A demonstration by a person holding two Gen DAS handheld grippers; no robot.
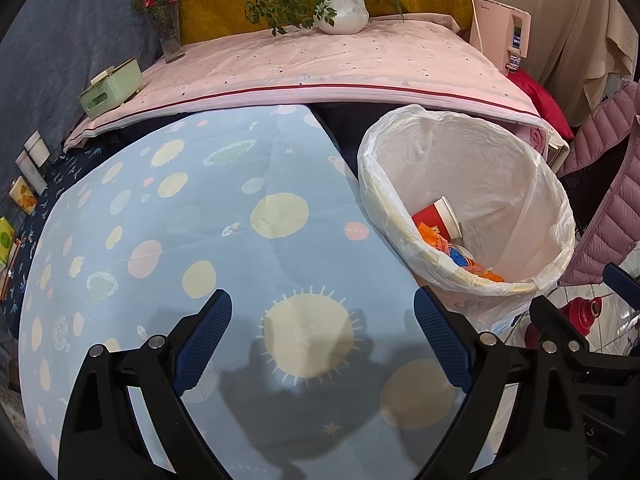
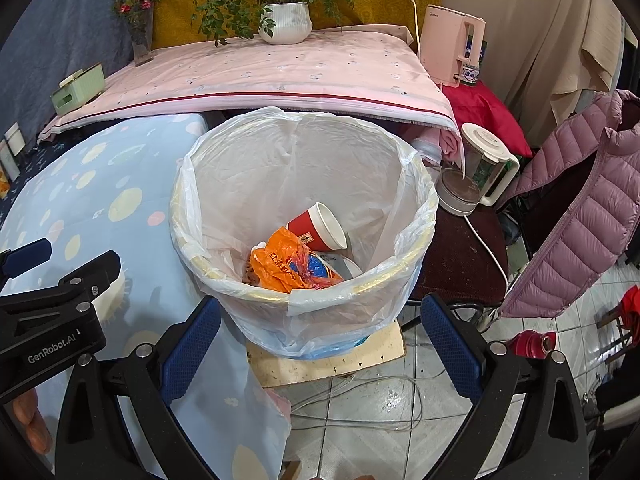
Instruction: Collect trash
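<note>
Blue dotted cloth (image 1: 208, 240) is spread over the tabletop, with a lined trash bin (image 2: 304, 216) set just beside its edge. Inside the bin a red paper cup (image 2: 316, 228) and an orange plastic bag (image 2: 280, 264) are seen. Both the left gripper (image 1: 322, 340) and the right gripper (image 2: 320, 344) are held wide open, with nothing gripped.

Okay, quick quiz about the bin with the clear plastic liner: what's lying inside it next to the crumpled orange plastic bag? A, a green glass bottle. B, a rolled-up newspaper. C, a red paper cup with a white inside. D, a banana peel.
C: in the right wrist view a red paper cup with a white inside lies on its side in the plastic-lined waste bin, just beside the crumpled orange plastic bag.
</note>
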